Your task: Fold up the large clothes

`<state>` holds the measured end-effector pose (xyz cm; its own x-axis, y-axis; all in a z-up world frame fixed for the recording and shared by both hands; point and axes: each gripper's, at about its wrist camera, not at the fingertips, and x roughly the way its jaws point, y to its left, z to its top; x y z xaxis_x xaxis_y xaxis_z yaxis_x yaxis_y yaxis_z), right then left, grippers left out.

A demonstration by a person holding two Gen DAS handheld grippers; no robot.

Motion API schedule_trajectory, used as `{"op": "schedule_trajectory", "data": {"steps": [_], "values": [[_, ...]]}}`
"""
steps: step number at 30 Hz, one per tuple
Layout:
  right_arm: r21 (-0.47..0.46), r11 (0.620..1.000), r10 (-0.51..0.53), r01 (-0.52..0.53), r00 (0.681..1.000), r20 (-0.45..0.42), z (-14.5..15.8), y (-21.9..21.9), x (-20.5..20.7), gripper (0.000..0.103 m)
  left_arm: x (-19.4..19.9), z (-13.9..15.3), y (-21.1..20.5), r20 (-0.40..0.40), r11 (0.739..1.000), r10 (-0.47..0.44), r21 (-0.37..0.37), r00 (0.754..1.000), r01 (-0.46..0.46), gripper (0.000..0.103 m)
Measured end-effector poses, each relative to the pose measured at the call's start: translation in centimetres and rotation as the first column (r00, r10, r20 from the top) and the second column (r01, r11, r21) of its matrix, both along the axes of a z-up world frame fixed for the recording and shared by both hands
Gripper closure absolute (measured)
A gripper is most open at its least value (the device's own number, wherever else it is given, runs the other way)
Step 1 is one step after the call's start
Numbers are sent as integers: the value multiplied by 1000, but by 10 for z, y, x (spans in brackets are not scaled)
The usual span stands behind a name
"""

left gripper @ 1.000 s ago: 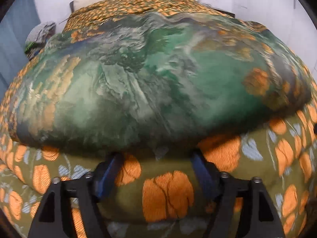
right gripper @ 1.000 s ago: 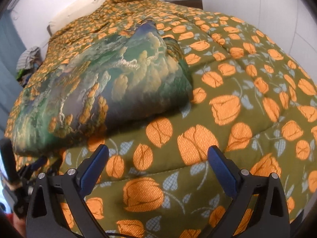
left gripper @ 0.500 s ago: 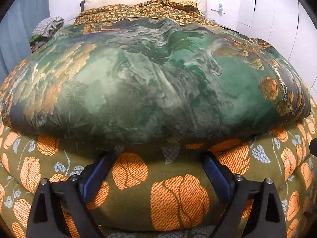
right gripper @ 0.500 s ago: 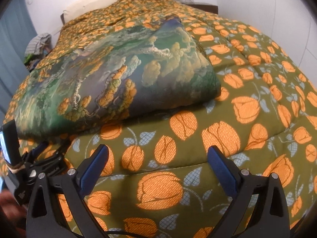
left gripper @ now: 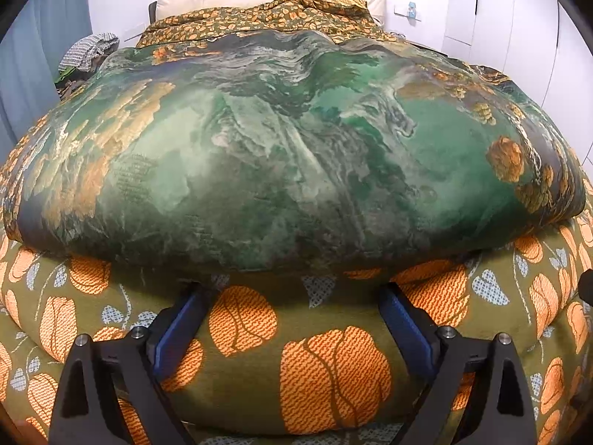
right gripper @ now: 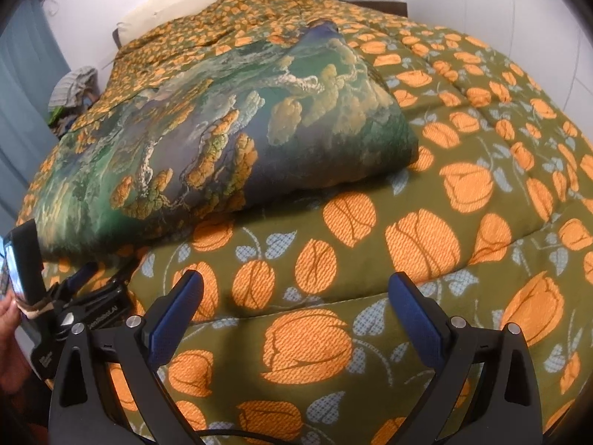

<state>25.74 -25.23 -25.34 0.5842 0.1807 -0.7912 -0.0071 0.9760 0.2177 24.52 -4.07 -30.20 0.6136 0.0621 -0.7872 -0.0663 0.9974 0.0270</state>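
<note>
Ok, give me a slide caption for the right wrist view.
Open right gripper hovers over the orange-tulip quilt, beside the folded green landscape-print garment.

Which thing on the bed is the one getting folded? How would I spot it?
Find the big bed with the olive quilt covered in orange tulips. On its left half lies a folded green garment. It alone has a painted look, with green swirls and golden clumps rather than tulips.

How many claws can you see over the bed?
2. The right claw hangs open over the flowery bedspread. The left claw sits open by the near edge of the folded green garment, its jaws having just been opening, nothing between them.
</note>
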Motion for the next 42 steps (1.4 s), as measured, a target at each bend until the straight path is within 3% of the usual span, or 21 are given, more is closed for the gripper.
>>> {"op": "schedule_trajectory", "data": {"steps": [8, 31, 35, 42], "values": [[-6, 1000, 1, 0, 1000, 13, 3, 0, -1, 3, -4, 0, -6, -13, 999, 10, 49, 1000, -9, 7], [20, 1000, -15, 14, 1000, 15, 8, 0, 0, 3, -5, -3, -7, -4, 999, 13, 34, 1000, -13, 7], [22, 999, -30, 30, 1000, -7, 12, 0, 2, 3, -8, -1, 2, 6, 1000, 13, -23, 1000, -13, 7], [26, 999, -29, 30, 999, -24, 33, 11, 1, 3, -8, -1, 0, 5, 1000, 12, -11, 1000, -12, 7]]}}
